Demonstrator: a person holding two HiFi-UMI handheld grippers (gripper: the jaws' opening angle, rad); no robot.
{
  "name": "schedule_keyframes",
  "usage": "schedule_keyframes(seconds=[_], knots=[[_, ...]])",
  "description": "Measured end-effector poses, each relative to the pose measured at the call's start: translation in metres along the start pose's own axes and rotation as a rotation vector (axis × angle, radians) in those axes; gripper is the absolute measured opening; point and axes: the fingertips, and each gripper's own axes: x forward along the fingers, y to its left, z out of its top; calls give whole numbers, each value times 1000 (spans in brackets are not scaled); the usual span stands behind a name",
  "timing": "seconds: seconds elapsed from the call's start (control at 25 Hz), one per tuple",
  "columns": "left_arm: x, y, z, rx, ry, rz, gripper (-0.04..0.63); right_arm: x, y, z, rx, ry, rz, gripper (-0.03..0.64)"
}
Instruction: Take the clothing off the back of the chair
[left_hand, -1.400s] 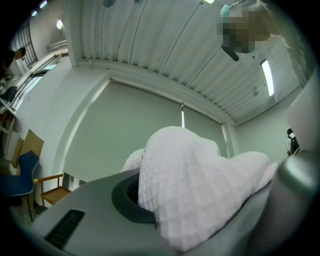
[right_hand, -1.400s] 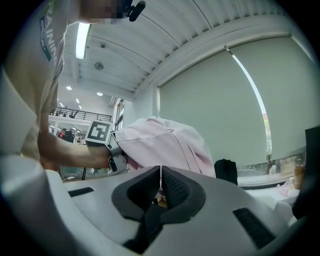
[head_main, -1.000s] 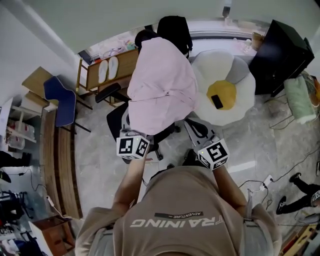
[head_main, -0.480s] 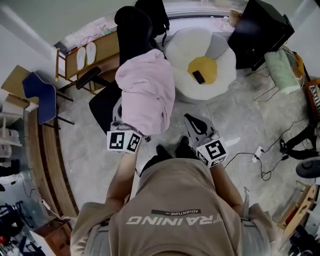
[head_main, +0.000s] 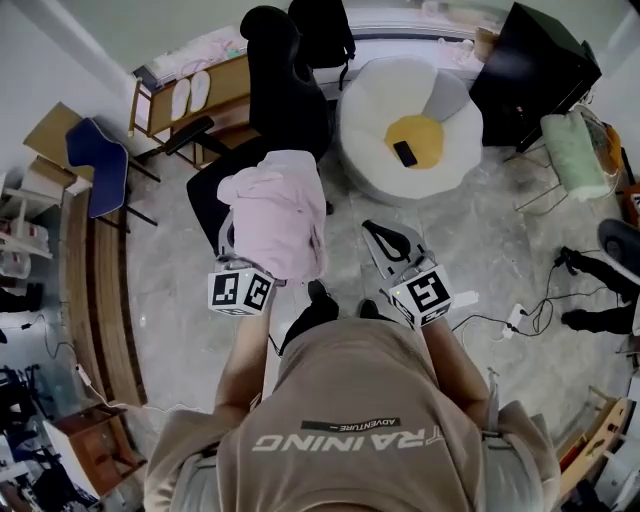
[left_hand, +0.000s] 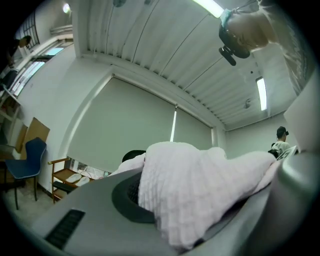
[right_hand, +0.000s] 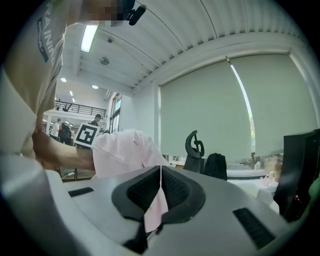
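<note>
Clothing (head_main: 275, 210), pink and bunched, is hanging near the middle of the head view, clear of the black office chair (head_main: 285, 80), which is standing at twelve o'clock from it. The left gripper (head_main: 232, 235) is reaching up from seven o'clock into the bundle's lower left edge. The right gripper (head_main: 380, 235) is sitting at four o'clock of the bundle and pointing toward eleven o'clock. A white and yellow egg-shaped cushion (head_main: 400, 110) is lying at two o'clock from the clothing, and a blue chair (head_main: 95, 165) is standing out at nine o'clock. In the left gripper view, the jaws are clamping, only a little apart, on a thick fold of the clothing. The fold is spilling over the dark pad (left_hand: 125, 197) at nine o'clock and filling the gap toward three o'clock. In the right gripper view, the two pads (right_hand: 142, 192) are pressing tight together on a thin pink strip of the same clothing, with its end dangling toward six o'clock. The main bundle is showing at ten o'clock of the jaws, beside the left gripper's marker cube (right_hand: 86, 135), and the chair's top is rising at one o'clock.
</note>
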Motion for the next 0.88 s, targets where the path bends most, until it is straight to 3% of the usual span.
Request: schedule_keyframes(seconds=[0.32, 0.6, 0.88], knots=[[-57, -45, 1, 22, 6, 91, 74, -35, 0, -23, 59, 1, 97, 34], [-106, -55, -7, 49, 42, 109, 75, -39, 37, -23, 57, -17, 127, 34], [-134, -46, 3, 41, 29, 63, 75, -34, 71, -6, 24, -27, 94, 32]])
